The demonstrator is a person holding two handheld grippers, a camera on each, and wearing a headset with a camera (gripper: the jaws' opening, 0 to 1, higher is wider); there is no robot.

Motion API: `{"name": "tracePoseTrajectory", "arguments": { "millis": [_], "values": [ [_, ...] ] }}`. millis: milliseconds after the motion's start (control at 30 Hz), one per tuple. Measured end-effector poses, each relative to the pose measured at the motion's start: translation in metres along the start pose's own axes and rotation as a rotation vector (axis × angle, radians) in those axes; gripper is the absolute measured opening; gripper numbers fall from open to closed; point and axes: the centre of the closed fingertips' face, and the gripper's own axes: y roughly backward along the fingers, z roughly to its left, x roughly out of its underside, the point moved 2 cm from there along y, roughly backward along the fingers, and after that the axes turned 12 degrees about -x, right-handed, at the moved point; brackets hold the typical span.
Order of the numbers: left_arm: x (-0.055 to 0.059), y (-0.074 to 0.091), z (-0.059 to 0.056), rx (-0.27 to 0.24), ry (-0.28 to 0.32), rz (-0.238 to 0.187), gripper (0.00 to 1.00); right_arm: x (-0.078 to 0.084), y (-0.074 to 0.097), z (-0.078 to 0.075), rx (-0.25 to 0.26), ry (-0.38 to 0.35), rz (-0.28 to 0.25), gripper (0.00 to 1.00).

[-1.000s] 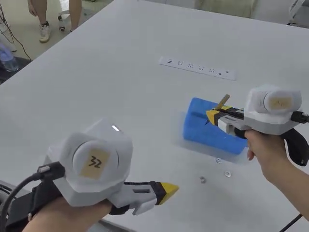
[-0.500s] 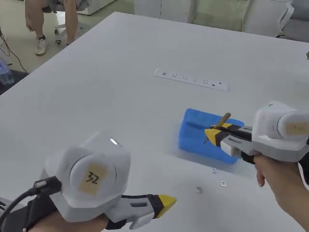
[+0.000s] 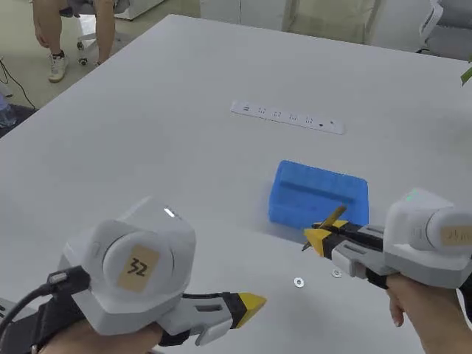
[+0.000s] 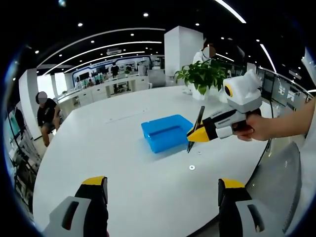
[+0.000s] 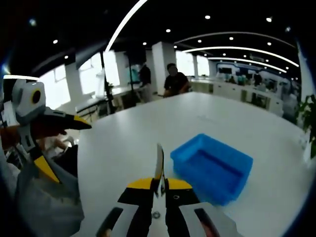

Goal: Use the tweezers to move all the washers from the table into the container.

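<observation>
Tweezers [image 3: 334, 217] clamped in right gripper [image 3: 313, 238] | washer [image 3: 298, 282] judged just below tips, seemingly untouched | left gripper [image 4: 163, 185] spread wide, farther off

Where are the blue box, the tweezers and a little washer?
blue box [image 3: 291, 210]: head view, on its front wall.
tweezers [image 5: 159, 163]: right gripper view, middle of the shaft.
washer [image 3: 298, 282]: head view, on its small ring.
</observation>
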Motion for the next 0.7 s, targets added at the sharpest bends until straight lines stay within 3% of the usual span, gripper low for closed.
{"name": "tracePoseTrajectory", "arguments": {
  "millis": [333,700],
  "values": [
    [0.005,0.0,0.002,-0.005,-0.004,0.014,0.95,0.029,-0.008,-0.002,0.001,-0.031,0.062,0.05],
    [0.006,0.0,0.001,-0.005,-0.008,0.021,0.94,0.04,-0.013,-0.004,0.013,-0.051,0.083,0.05]
  ]
}}
